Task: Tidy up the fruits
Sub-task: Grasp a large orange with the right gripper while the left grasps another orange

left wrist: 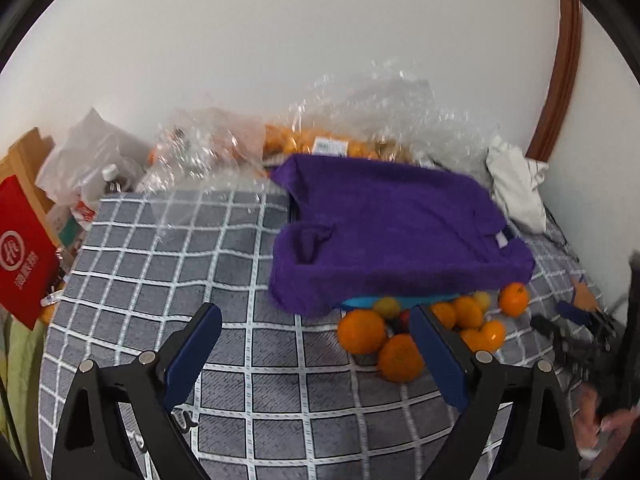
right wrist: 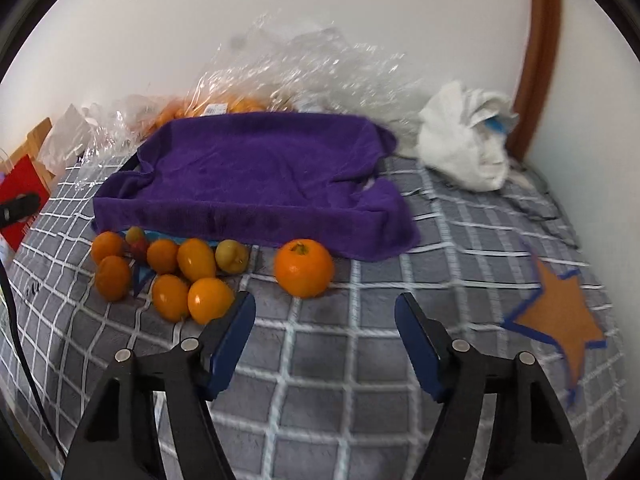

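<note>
Oranges [right wrist: 160,276] cluster ahead-left of the right gripper [right wrist: 325,322], one orange [right wrist: 303,267] just ahead; both it and the left gripper [left wrist: 316,338] gape, released, empty.

Fluffy purple towel [right wrist: 256,176], crinkly glossy plastic wrap [right wrist: 304,64], matt checked cloth [right wrist: 320,380], glossy-skinned orange [right wrist: 303,268]

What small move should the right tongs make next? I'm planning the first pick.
Probably ease the right tongs forward around the lone orange. They are open and empty, the orange sits just ahead, apart from the fruit cluster, so it looks easiest to grasp.
</note>
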The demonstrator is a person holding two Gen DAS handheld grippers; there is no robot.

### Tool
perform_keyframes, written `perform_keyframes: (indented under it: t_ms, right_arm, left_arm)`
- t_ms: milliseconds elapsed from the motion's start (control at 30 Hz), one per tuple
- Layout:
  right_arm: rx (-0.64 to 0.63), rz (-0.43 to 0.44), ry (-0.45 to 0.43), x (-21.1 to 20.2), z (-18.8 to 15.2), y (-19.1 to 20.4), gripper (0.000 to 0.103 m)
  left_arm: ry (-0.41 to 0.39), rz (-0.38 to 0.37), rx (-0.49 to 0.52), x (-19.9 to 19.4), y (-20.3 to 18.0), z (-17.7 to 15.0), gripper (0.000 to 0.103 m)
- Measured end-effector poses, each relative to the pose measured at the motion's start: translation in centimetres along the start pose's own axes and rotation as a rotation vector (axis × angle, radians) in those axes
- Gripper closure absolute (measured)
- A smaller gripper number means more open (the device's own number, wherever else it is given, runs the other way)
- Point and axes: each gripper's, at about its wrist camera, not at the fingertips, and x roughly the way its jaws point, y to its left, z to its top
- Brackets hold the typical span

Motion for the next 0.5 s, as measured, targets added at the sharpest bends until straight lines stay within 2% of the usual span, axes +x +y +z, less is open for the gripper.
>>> perform_keyframes:
  t_ms: [67, 167, 300, 500]
  right_arm:
    - [0.008, 0.033, 0.037, 1.7, 0.5, -0.1, 0.051]
    - [0.004, 0.043, 0.054, 3.4, 0.7, 0.0, 0.055]
    - [0.004, 0.071, 0.051, 4.5, 0.9, 0.2, 0.055]
    - [-0.01, 0.065, 0.016, 5.3, 0.8, 0.5, 0.059]
  left_arm:
    - [0.01, 0.01, 0.007, 0.9, 0.3, -0.4, 0.009]
    - [0.017, -0.015, 0.0, 1.7, 0.7, -0.9, 0.009]
    - [0.042, -0.046, -0.022, 2.4, 1.2, -1.6, 0.009]
    - [0.078, -0.046, 0.001, 3.9, 0.3, -2.1, 0.009]
